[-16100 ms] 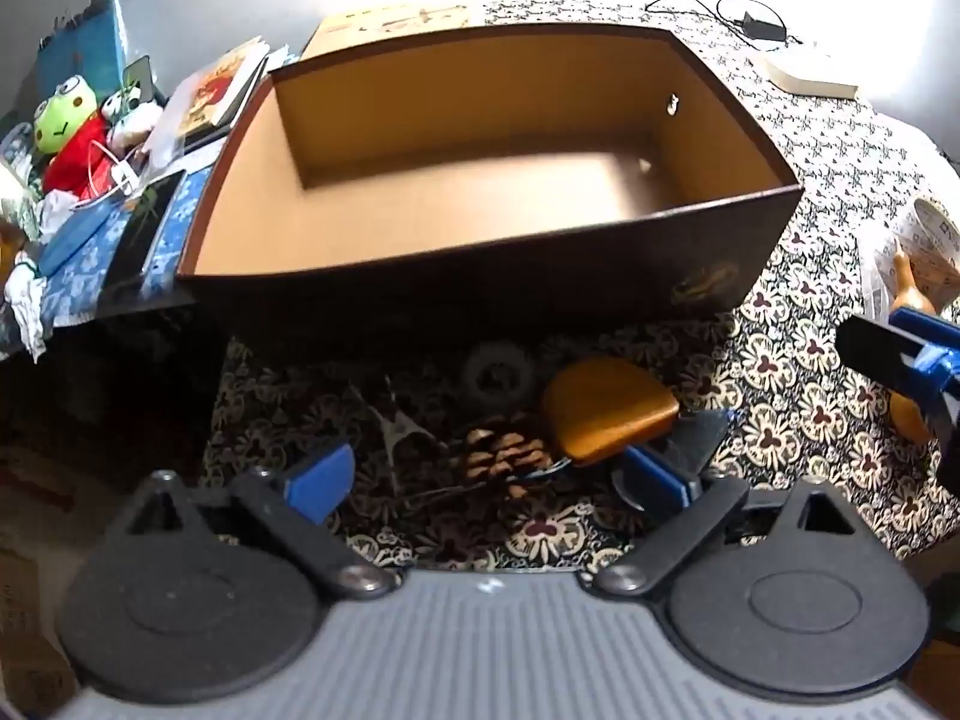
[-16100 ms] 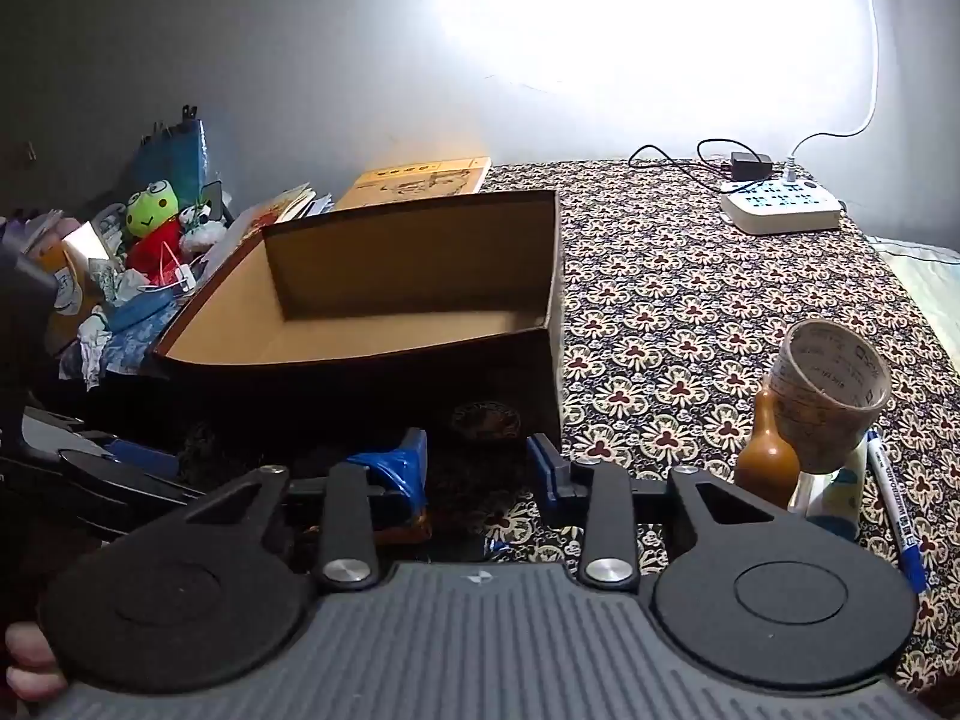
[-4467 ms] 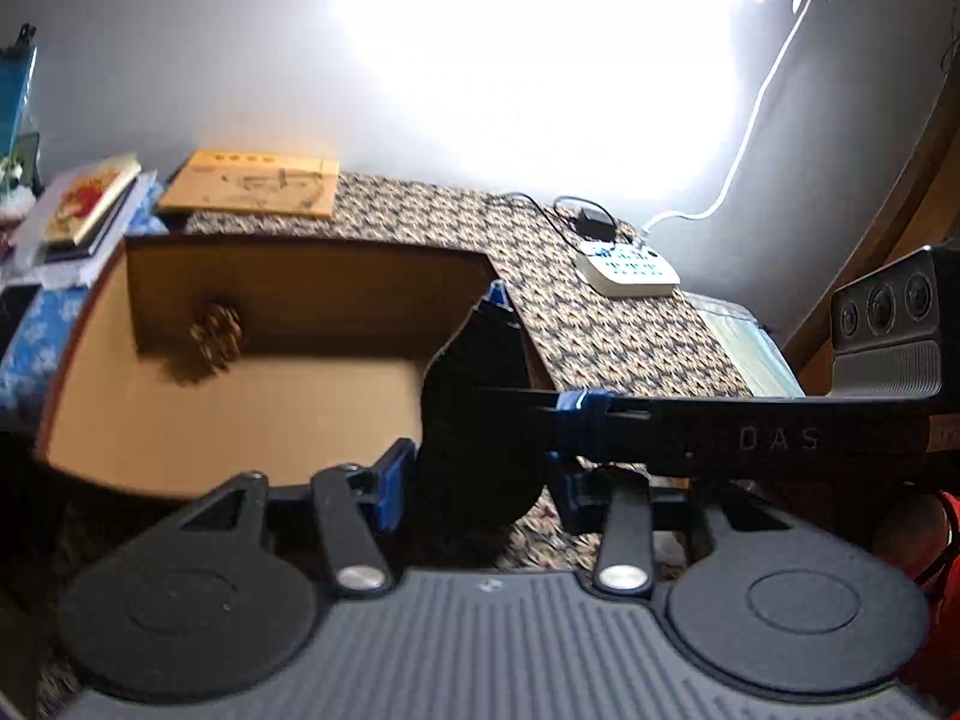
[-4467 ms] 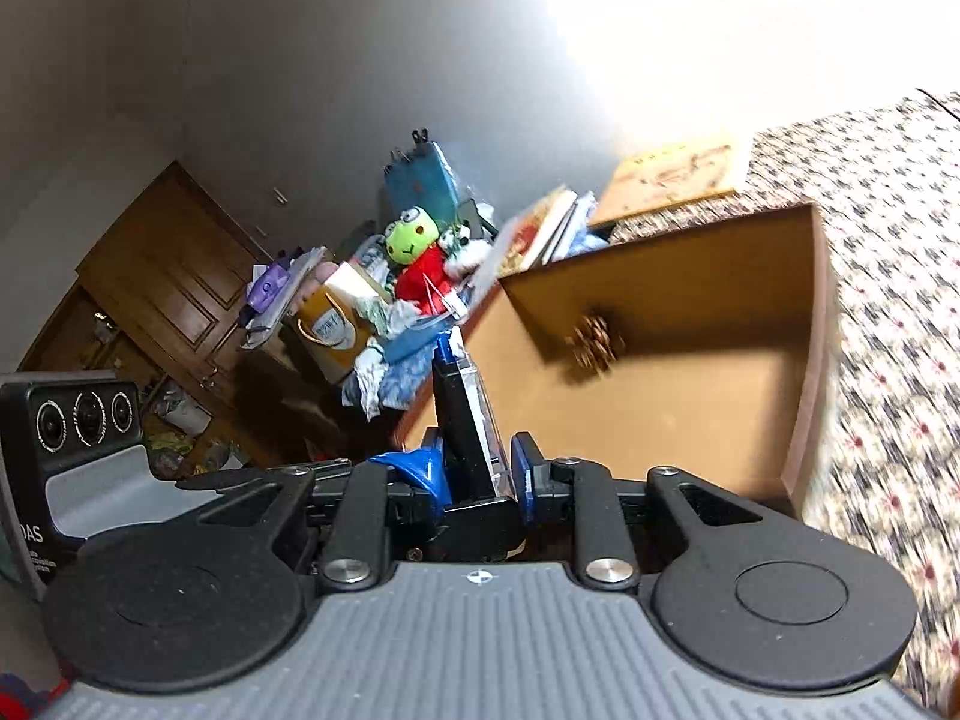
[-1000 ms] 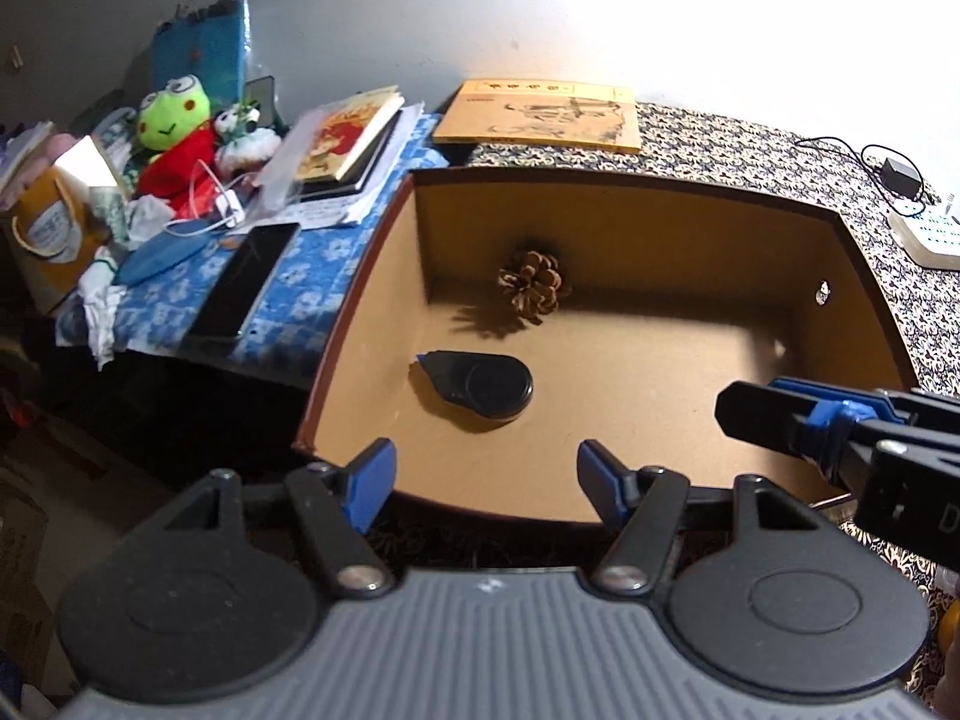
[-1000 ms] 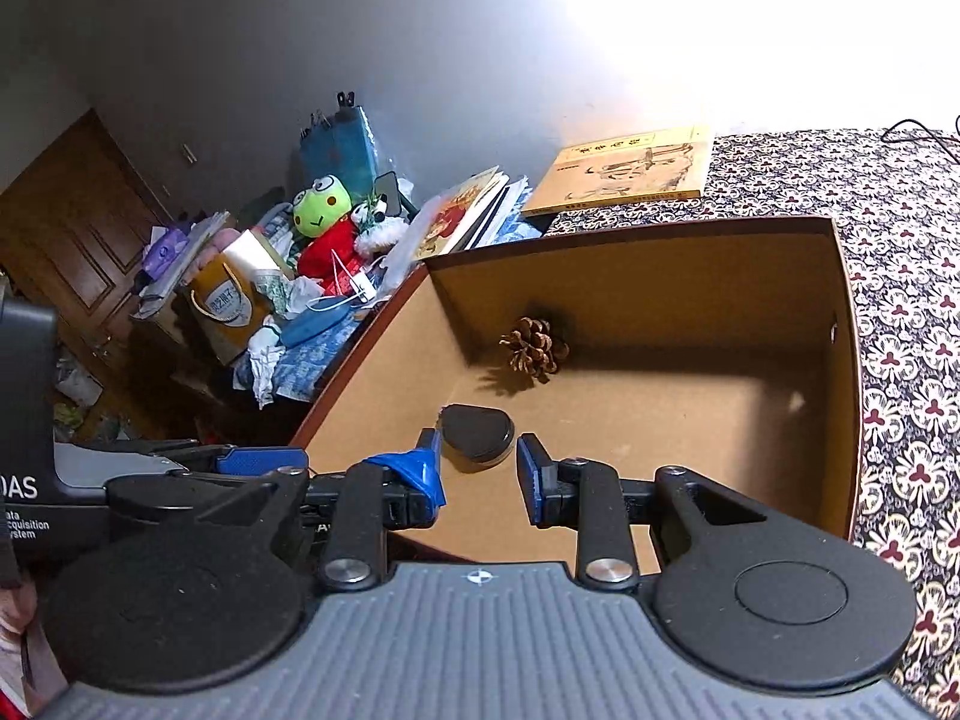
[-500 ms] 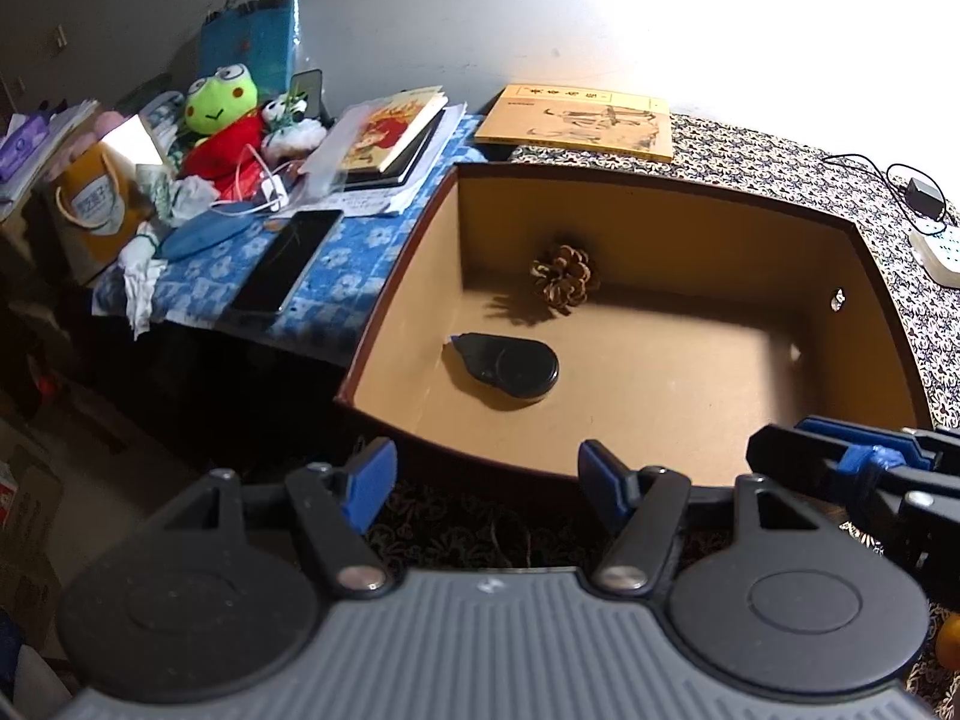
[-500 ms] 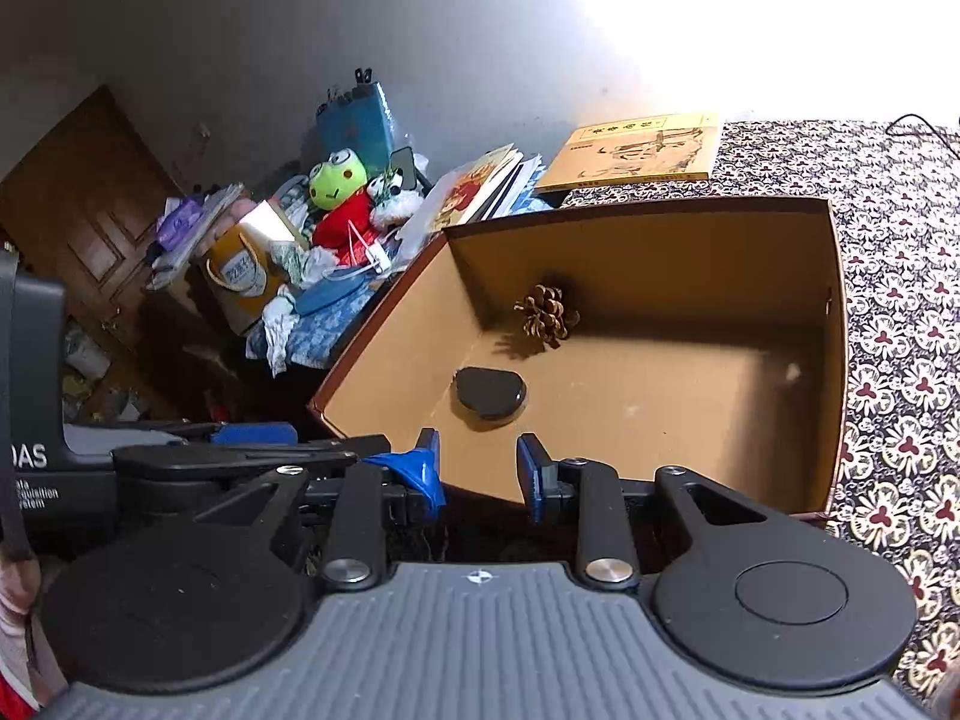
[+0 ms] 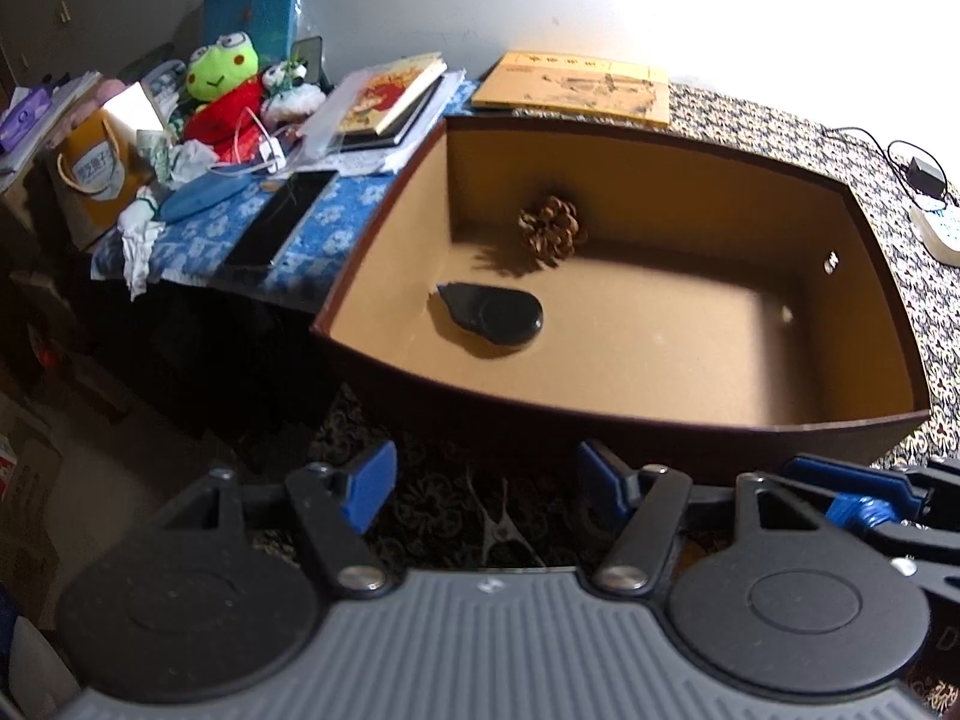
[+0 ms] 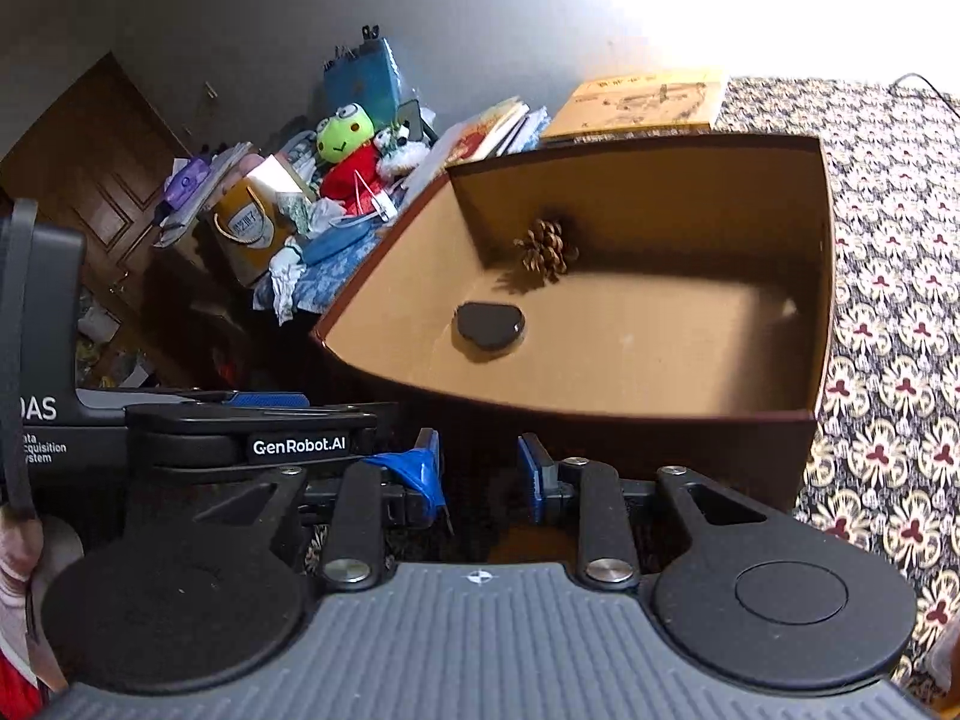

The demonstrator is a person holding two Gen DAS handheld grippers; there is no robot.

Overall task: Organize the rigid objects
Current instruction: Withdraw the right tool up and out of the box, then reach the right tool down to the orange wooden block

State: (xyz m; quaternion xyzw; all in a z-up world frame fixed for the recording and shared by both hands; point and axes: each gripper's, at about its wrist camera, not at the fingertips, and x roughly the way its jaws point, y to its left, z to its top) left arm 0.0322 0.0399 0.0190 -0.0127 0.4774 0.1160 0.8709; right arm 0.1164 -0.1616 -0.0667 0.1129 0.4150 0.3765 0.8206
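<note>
A brown cardboard box (image 9: 606, 414) (image 10: 819, 276) stands open on the patterned tablecloth. Inside it lie a pine cone (image 9: 552, 228) (image 10: 543, 246) by the back wall and a flat black object (image 9: 492, 315) (image 10: 489, 324) on the floor near the left. My left gripper (image 9: 486, 483) is open in front of the box's near wall, above a small metal clip (image 9: 498, 531) on the cloth. Just right of it, my right gripper (image 10: 477, 474) is open with nothing between its fingers, and a brownish object (image 10: 525, 540) shows dimly below it.
A cluttered side table with a blue cloth (image 9: 240, 228), a green frog plush (image 9: 219, 81), books (image 9: 390, 99) and a phone (image 9: 279, 225) stands left of the box. A yellow book (image 9: 573, 87) lies behind it; a white power strip (image 9: 939, 228) lies far right.
Both grippers have drawn back from over the box to in front of its near wall and sunk lower. The pine cone and the black object have not moved.
</note>
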